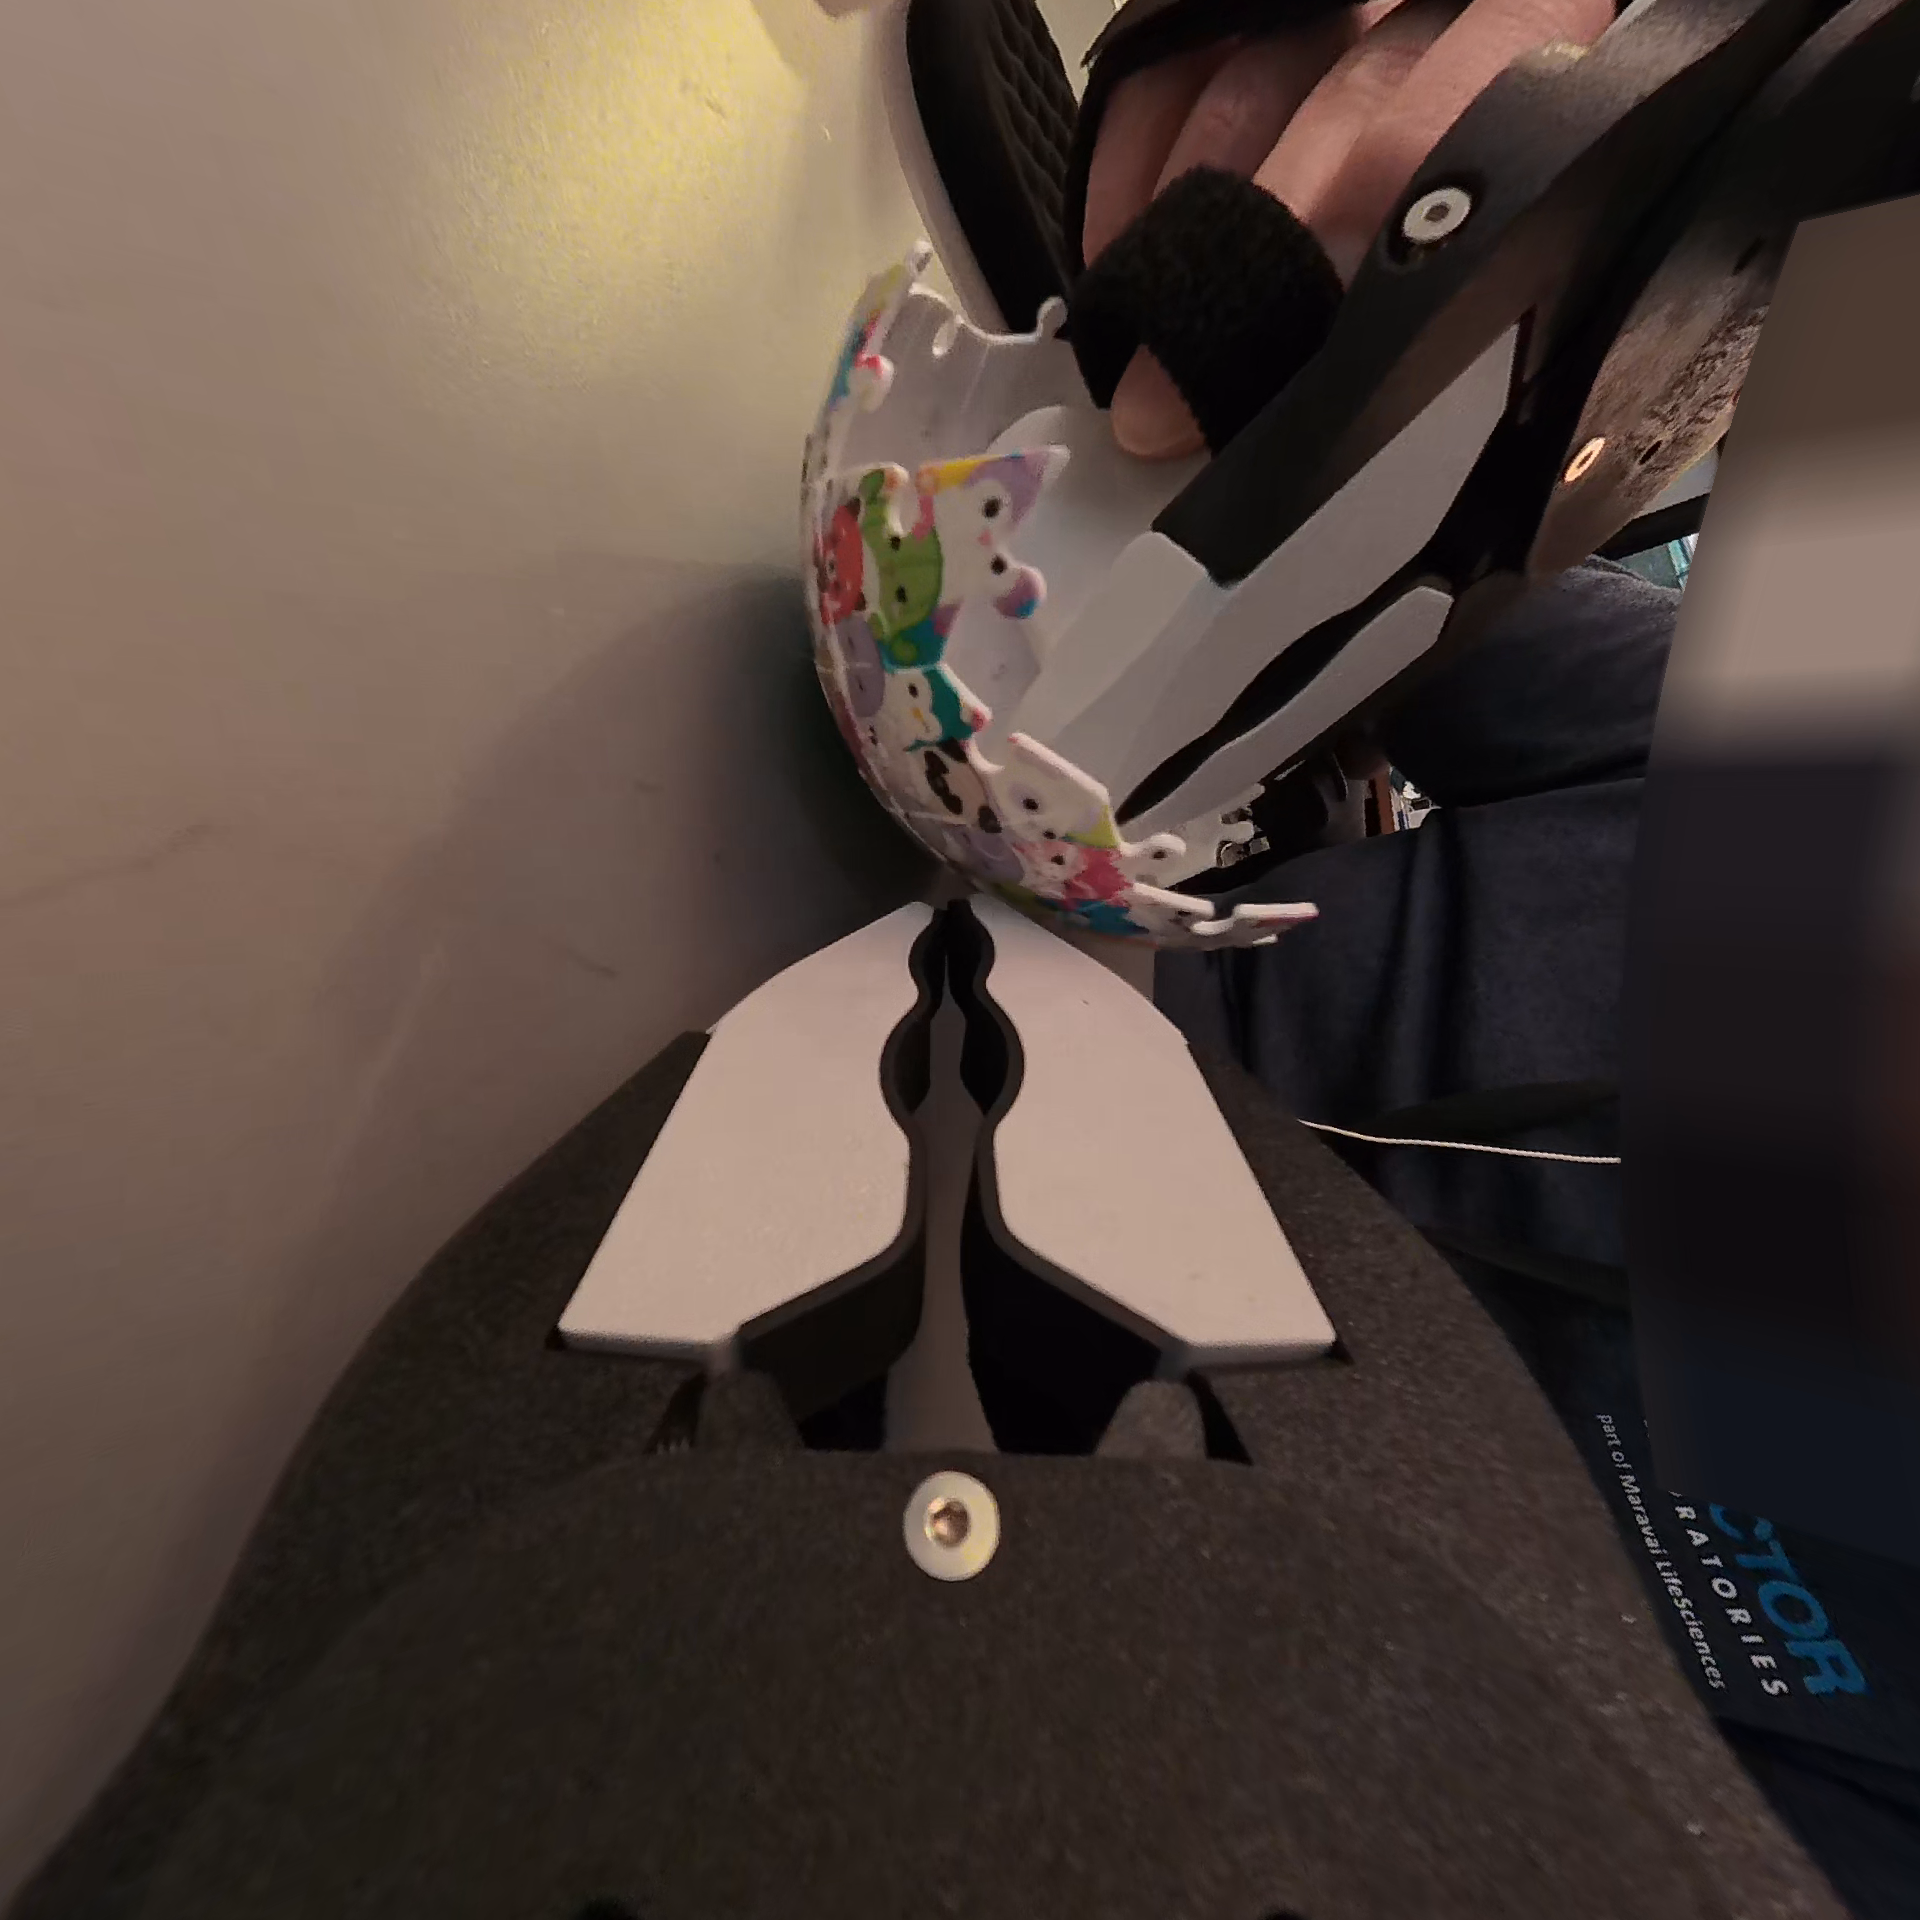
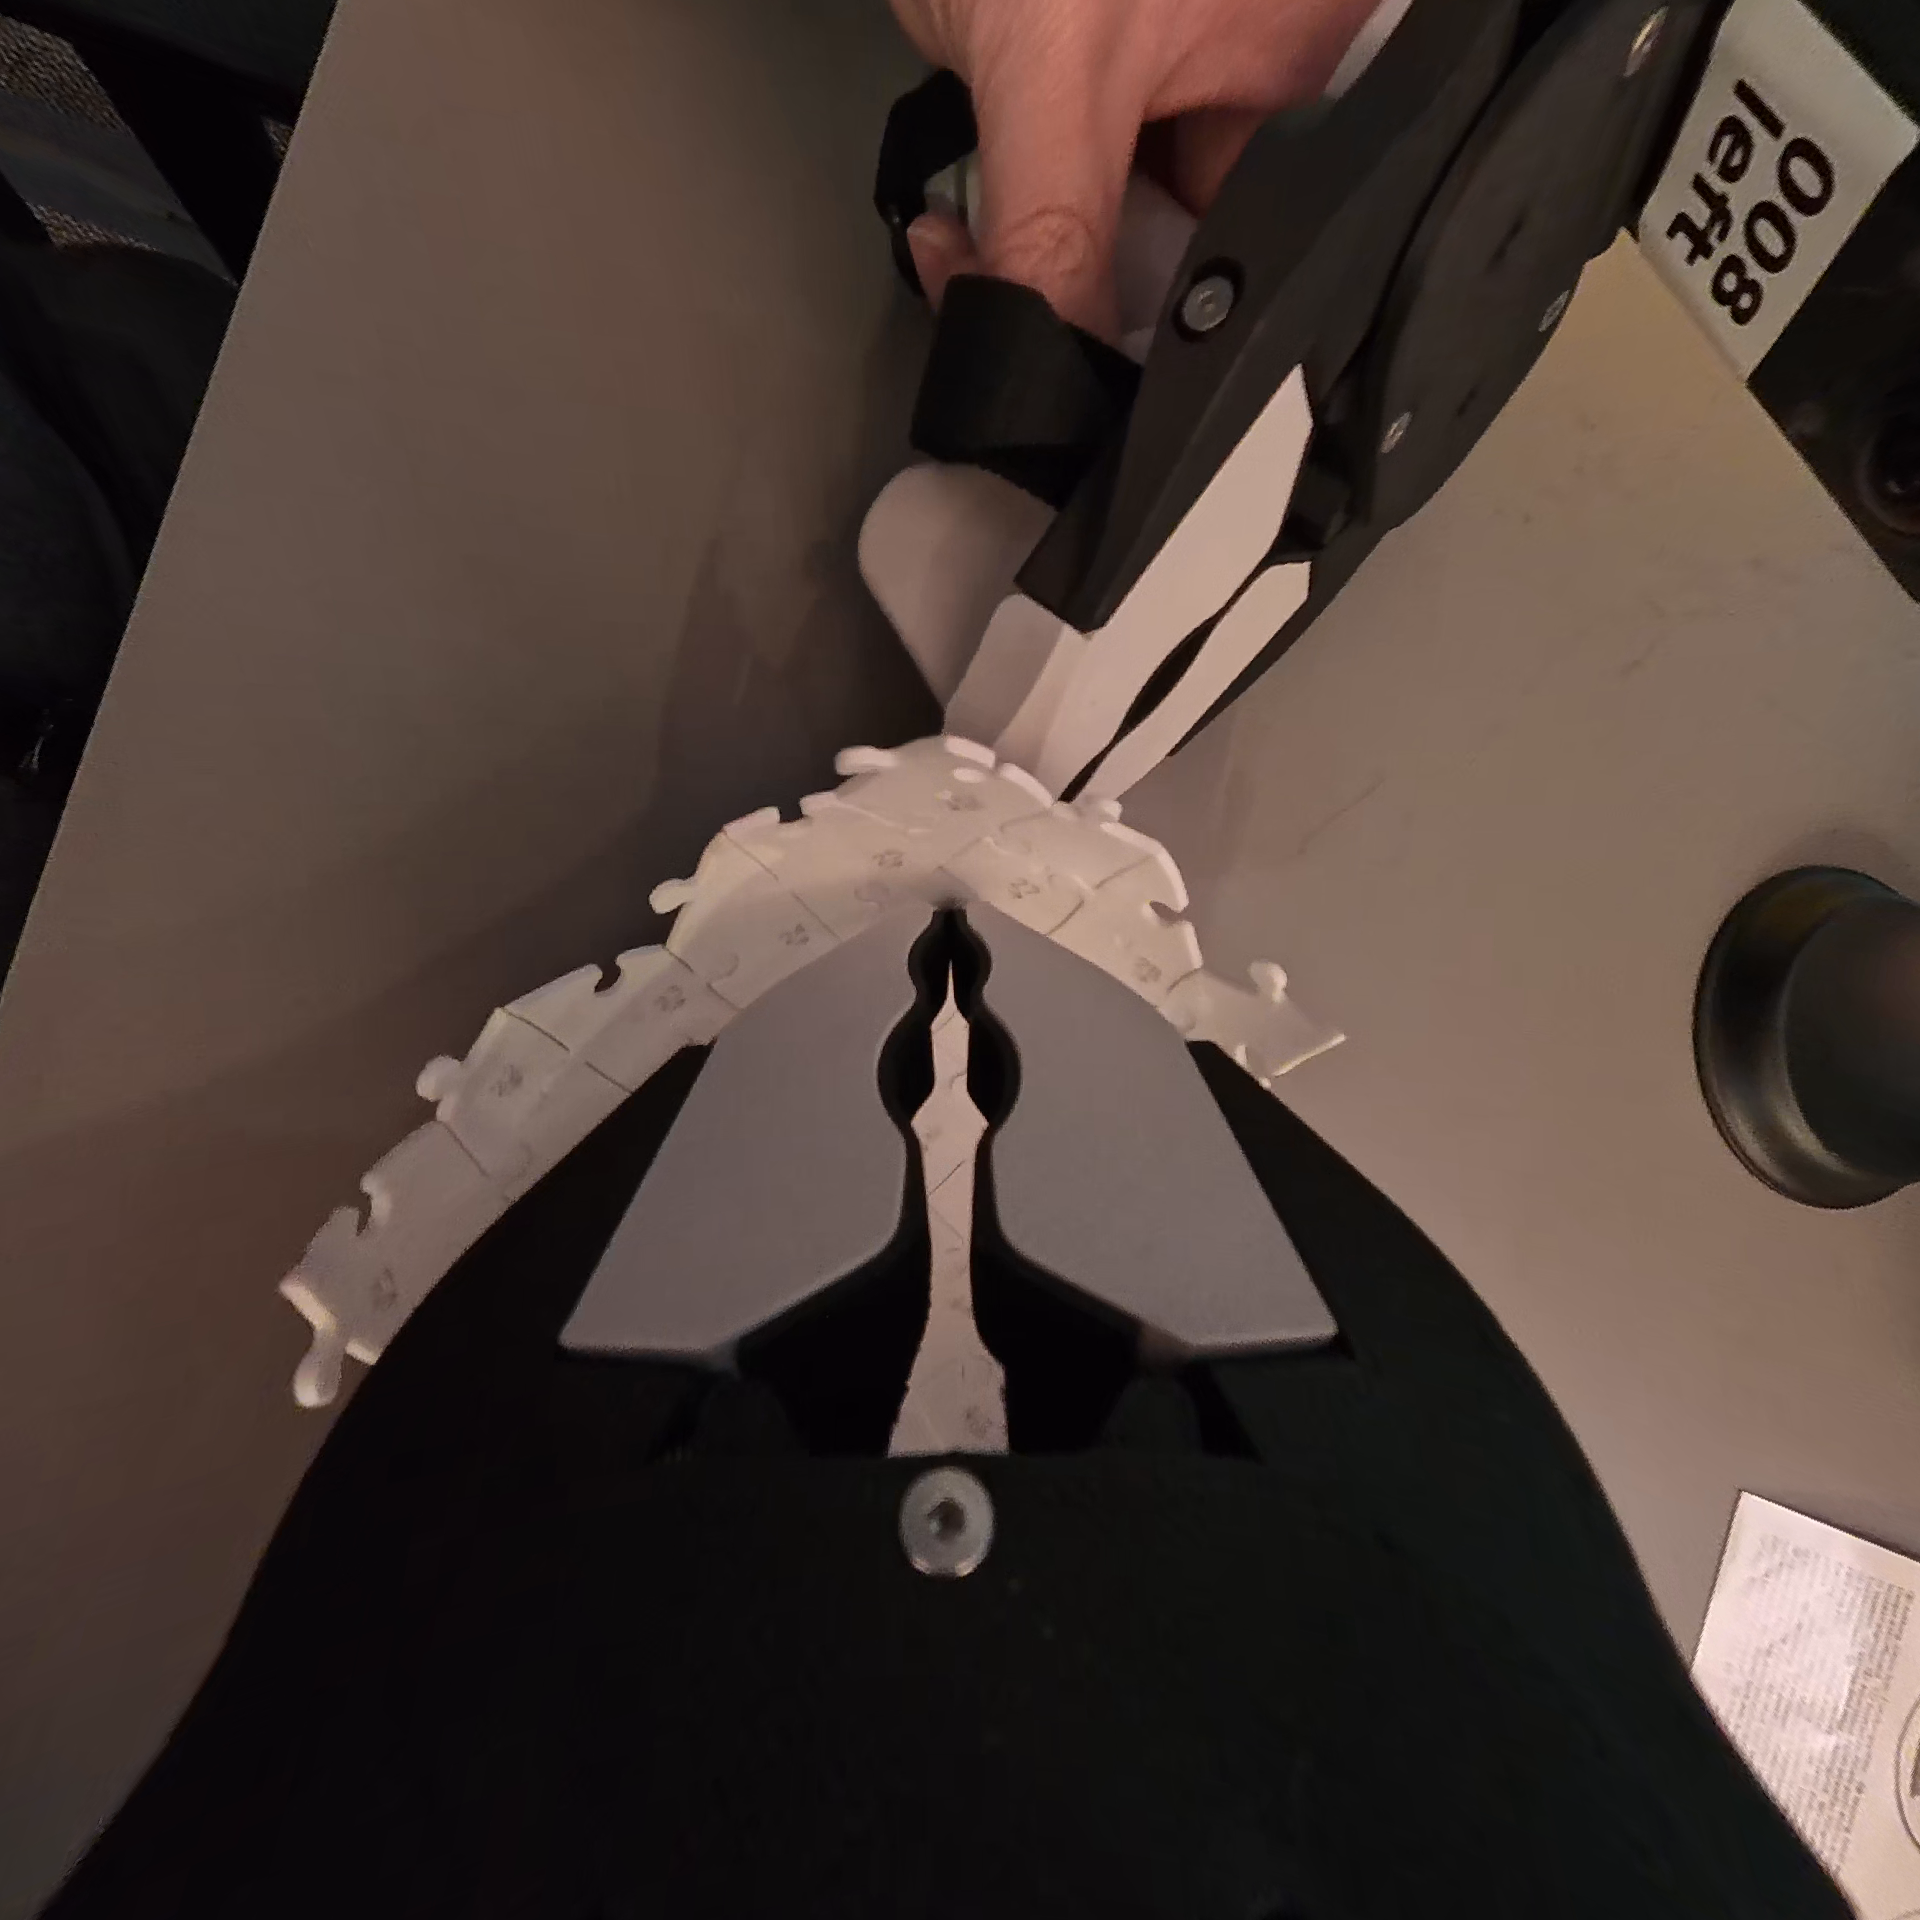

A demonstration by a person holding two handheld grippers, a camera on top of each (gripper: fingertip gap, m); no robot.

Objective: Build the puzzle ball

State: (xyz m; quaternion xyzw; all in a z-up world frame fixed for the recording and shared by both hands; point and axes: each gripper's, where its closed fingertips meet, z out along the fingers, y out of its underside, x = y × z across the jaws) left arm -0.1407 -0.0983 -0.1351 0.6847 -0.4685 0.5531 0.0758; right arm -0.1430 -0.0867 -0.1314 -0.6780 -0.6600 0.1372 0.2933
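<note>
Here, in your left wrist view, the left gripper (image 1: 951,920) comes up from 6 o'clock with its jaws closed down to a thin slit. Its tips touch the underside of the puzzle ball (image 1: 904,644). The ball is an unfinished shell held in the air just above centre, with colourful cartoon faces on its outer skin and plain white inside. Its open side faces 3 o'clock, and jigsaw tabs stick out all along its rim.

Your right gripper (image 1: 1127,800) slants in from 1 o'clock across that opening, and its tips reach the shell's lower rim. Your hand (image 1: 1247,135) sits behind it at 12 o'clock, with a black strap (image 1: 1205,270) round one finger. A dark garment (image 1: 1455,987) fills the view toward 3 o'clock.

In your right wrist view, the white inner face of the ball arcs from 8 o'clock up over centre and down to 3 o'clock. The right gripper's jaws are almost together, and white puzzle surface shows through the narrow gap. You cannot tell whether they grip any piece.

The left gripper descends from 1 o'clock, nearly closed, and its tips pinch the shell's rim just above centre. The pale table (image 2: 520,520) lies beneath. On it are a black round knob (image 2: 1808,1039) at 3 o'clock and a printed paper (image 2: 1829,1683) at 4 o'clock.
</note>
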